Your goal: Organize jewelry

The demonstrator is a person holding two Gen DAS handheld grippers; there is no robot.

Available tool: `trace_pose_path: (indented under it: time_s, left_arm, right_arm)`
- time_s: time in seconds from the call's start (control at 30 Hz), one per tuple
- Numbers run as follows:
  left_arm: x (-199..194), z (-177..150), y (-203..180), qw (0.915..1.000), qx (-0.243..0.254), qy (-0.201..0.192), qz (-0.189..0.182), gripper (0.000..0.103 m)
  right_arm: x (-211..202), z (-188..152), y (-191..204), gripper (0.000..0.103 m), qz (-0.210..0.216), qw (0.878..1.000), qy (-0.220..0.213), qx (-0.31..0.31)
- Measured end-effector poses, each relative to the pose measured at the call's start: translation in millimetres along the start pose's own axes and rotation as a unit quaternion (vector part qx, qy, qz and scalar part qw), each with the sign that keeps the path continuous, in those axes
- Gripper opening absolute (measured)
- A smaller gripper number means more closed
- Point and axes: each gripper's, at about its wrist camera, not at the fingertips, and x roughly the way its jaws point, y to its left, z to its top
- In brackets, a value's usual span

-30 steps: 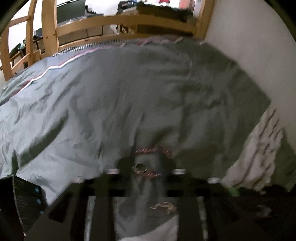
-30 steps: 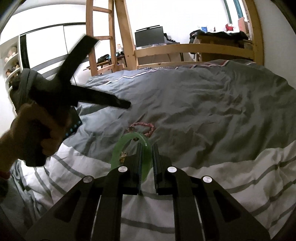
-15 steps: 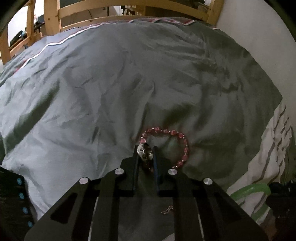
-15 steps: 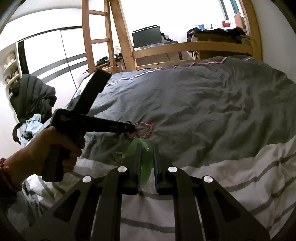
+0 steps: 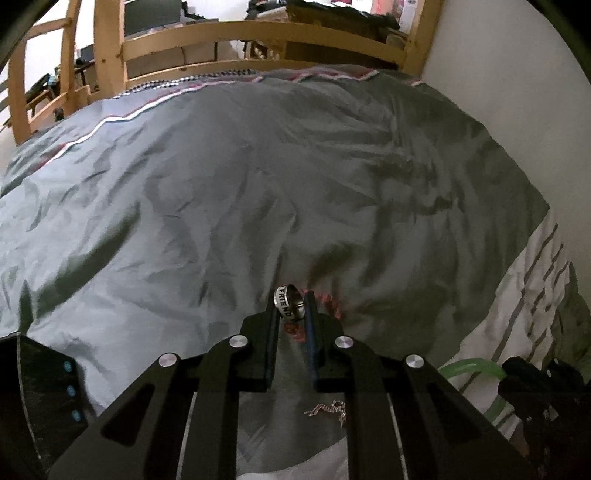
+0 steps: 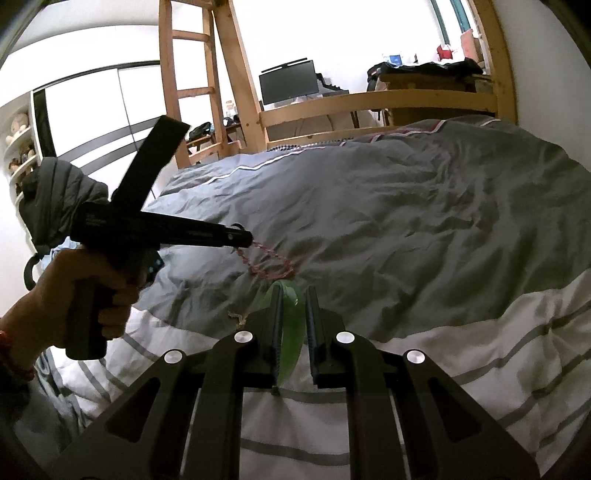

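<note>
A rumpled grey duvet [image 5: 229,192] with white striped panels covers the bed, framed by a pale wooden rail [image 5: 258,33]. Nearer than the rail, the left gripper [image 5: 291,306] clamps a steel ring [image 5: 291,302] lettered FRIEND, lifted off the duvet, with a pink bead bracelet [image 6: 269,264] trailing below. The right gripper [image 6: 293,306] pinches a translucent green bangle [image 6: 288,332]. A thin gold chain [image 5: 327,409] lies crumpled on the duvet.
</note>
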Motion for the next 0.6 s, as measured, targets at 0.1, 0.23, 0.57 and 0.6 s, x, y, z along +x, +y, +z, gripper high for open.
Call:
trace_pose_path:
  time_s: [0.1,0.23,0.57,0.6]
  left_arm:
    - [-14,1,1,0.9999,-0.002,-0.012,0.004,0.012]
    - [-31,1,0,0.9996,0.003,-0.026,0.010,0.012]
    - [-68,-4,-7,0.9980,0.022,-0.056,0.021,0.012]
    - [-70,-4,-7,0.9979,0.023,-0.058,0.020,0.012]
  right_arm:
    - [-1,1,0,0.013,0.000,1.000,-0.002,0.001]
    - [-3,2,0,0.013,0.001,1.000,-0.004,-0.002]
    - [-6,4,1,0.013,0.002,1.000,-0.007,-0.003]
    - [-5,4,1,0.013,0.001,1.000,-0.007,-0.003]
